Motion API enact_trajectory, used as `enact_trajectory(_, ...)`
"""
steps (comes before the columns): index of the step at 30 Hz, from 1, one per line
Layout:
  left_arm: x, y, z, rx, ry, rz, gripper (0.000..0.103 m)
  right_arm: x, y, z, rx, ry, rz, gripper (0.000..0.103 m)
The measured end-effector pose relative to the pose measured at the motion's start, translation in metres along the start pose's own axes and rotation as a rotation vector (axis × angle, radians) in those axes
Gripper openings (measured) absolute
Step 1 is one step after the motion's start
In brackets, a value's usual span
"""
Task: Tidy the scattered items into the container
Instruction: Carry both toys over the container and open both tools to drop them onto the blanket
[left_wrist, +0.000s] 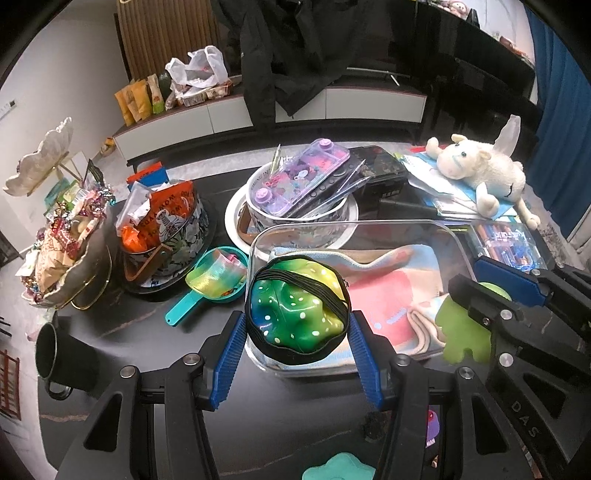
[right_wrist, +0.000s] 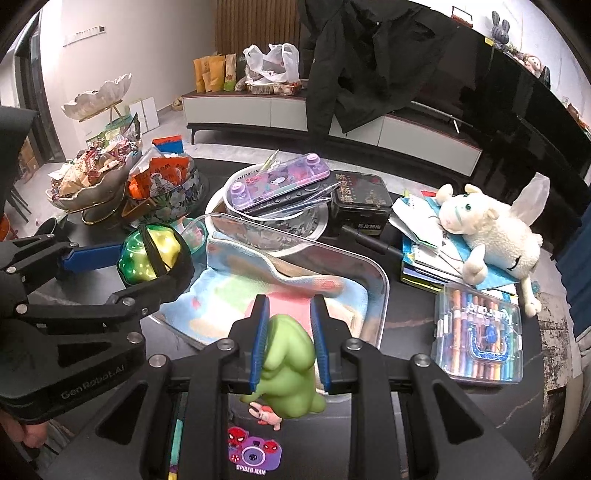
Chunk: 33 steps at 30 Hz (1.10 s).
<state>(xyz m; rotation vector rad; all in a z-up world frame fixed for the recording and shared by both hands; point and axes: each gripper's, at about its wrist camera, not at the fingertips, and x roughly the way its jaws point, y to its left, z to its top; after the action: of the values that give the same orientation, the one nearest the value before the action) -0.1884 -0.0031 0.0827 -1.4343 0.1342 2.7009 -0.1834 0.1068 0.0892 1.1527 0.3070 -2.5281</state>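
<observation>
Left gripper (left_wrist: 297, 347) clamping green pouch (left_wrist: 298, 308) at container (left_wrist: 458, 236) edge, right gripper (right_wrist: 289, 343) clamping green toy (right_wrist: 288, 369)

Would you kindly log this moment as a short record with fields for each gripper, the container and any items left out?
left gripper: shut on green-yellow pouch, at the container's near-left corner
right gripper: shut on green toy, at the container's near edge
container: clear tray, lined with a pastel cloth
left out: crayon case, Spider-Man camera toy

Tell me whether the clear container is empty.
Not empty. A pastel cloth lies spread across the floor of the clear container; both held toys are above it, not yet inside.
</observation>
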Motion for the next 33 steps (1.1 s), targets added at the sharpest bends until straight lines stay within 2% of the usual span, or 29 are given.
enact_trajectory(14,0.022,0.002,0.007,0.002,0.034,-0.009,0.052,0.02,-0.006,0.006,0.001,0.025,0.006,0.02)
enact_trajectory(28,0.028,0.0,0.006,0.003,0.054,-0.02,0.054,0.026,-0.005,0.005,0.009,0.037,0.01,0.021)
enact_trajectory(33,0.025,0.002,0.007,-0.013,0.047,-0.024,0.055,0.024,-0.009,0.005,0.021,0.03,-0.004,0.026)
